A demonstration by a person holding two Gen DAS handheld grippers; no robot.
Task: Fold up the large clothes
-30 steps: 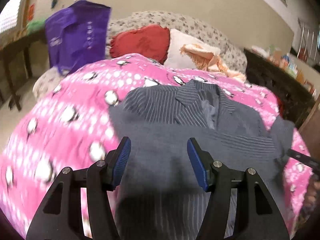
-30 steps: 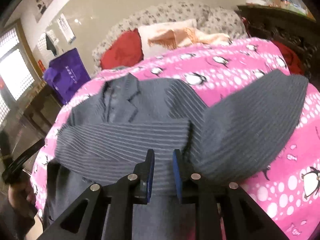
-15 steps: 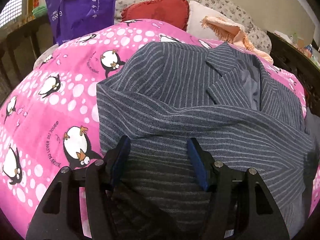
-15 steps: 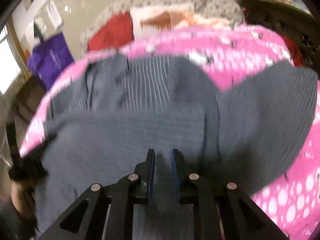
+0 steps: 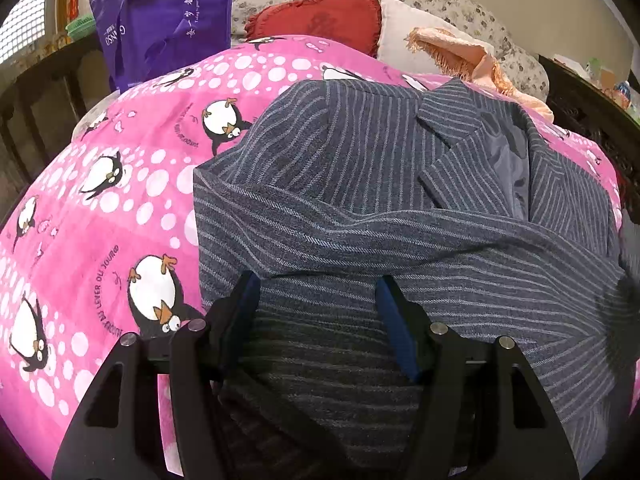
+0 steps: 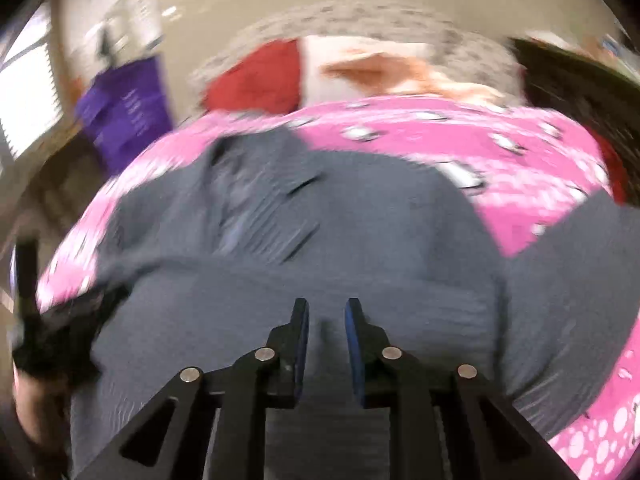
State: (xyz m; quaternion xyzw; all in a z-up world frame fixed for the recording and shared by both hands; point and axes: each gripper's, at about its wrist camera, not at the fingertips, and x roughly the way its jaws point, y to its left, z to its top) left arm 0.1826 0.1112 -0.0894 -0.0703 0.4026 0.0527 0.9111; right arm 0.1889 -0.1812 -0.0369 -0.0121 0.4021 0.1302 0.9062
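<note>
- Grey pinstriped jacket [image 5: 360,208] lies on a bed under a pink penguin quilt [image 5: 112,208], one sleeve folded across its front
- Left gripper [image 5: 316,300] hangs just over the jacket's lower part, fingers [image 5: 394,320] set well apart with nothing clamped
- Right gripper [image 6: 326,320], seen through blur, is opening: its narrow gap sits over the cloth, and whether the fingers [image 6: 354,332] pinch any cannot be told
- Red cushion [image 5: 320,16] and purple bag [image 5: 160,20] sit beyond the quilt
</note>
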